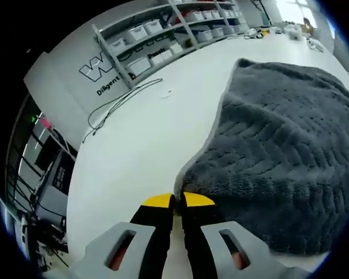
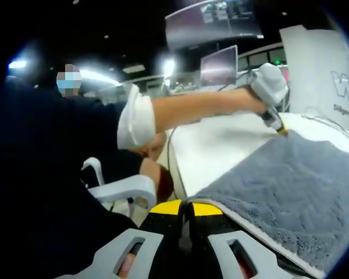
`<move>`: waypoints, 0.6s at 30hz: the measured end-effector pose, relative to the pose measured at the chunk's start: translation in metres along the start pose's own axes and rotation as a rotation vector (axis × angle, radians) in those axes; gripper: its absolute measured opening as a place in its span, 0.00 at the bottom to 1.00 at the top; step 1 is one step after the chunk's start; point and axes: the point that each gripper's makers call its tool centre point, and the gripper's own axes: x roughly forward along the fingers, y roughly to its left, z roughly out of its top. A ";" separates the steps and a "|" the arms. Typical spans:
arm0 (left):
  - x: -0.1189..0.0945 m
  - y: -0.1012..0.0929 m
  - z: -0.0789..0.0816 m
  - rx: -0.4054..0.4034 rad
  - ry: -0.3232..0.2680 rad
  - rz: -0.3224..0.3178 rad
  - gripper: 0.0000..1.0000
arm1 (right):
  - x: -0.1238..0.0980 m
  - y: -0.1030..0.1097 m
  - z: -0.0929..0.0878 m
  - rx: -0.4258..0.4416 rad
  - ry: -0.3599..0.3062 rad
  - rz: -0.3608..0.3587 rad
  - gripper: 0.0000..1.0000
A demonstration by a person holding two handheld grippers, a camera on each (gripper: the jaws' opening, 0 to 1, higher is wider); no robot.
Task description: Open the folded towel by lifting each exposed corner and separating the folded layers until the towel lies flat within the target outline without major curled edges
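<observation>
In the left gripper view, the left gripper rises from the bottom with its yellow-tipped jaws closed together on the near corner of the grey towel, where the towel's edge narrows to a point just above the tips. The towel spreads away to the right across the white worktop, its pile ribbed and its far edge humped. Beyond it a thin black cable loops on the worktop, and farther off stand shelves holding pale storage bins, next to a white panel with dark lettering.

In the right gripper view, the right gripper has its jaws clamped on another towel corner, the pale underside edge running off to the lower right. Close by on the left is a white chair armrest. Across the towel, the person's bare forearm reaches to the far corner, where the left gripper pinches the cloth. Monitors stand behind.
</observation>
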 end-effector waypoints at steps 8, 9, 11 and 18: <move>0.005 0.002 0.004 0.007 -0.006 0.012 0.05 | 0.006 0.001 0.002 -0.001 -0.010 -0.014 0.01; 0.006 0.003 0.004 0.010 -0.006 0.014 0.05 | 0.006 0.001 0.002 -0.001 -0.012 -0.017 0.01; 0.008 0.004 0.006 0.015 -0.007 0.017 0.05 | 0.008 0.001 0.003 -0.001 -0.016 -0.024 0.01; 0.016 0.007 0.011 0.036 -0.014 0.035 0.05 | 0.015 -0.003 0.006 -0.003 -0.011 -0.042 0.01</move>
